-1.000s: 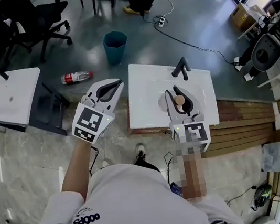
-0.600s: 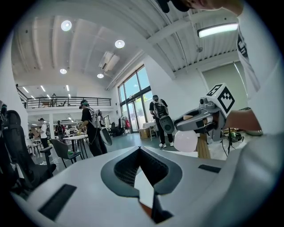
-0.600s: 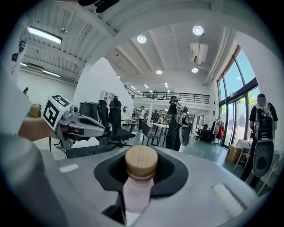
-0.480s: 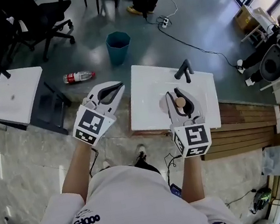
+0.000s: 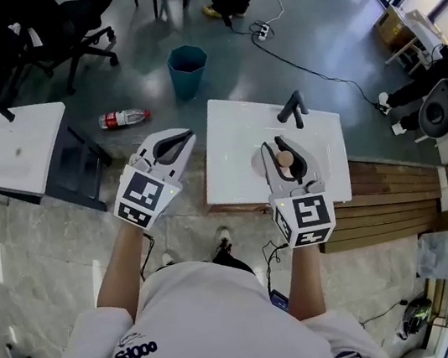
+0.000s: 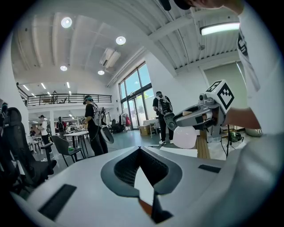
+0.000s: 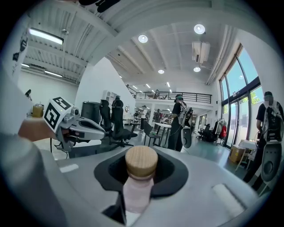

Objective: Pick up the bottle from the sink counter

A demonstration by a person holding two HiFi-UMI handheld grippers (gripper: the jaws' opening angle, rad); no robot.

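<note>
At the far left stands a second white counter (image 5: 11, 154) with a small dark tap. On the grey floor (image 5: 104, 75) beside it lies a clear plastic bottle with a red label (image 5: 123, 118), and a teal bin (image 5: 188, 71) stands just beyond.

The left tongs (image 5: 189, 135) hang in the air off the left edge of the sink counter (image 5: 232, 151), apart from it. Their tips are together and nothing is between them.

On the far side of the sink counter rises a black tap (image 5: 291, 107). Nearer the person, the right tongs (image 5: 276, 145) point across the sink counter and are clamped on the bottle (image 5: 286, 158). It is a pale bottle with a round wooden cap, standing upright between the jaws, with the cap above the pads. It sits over the middle of the sink counter, just in front of the tap. Whether its base is clear of the surface cannot be made out.

To the right of the sink counter lie wooden boards (image 5: 387, 189).
</note>
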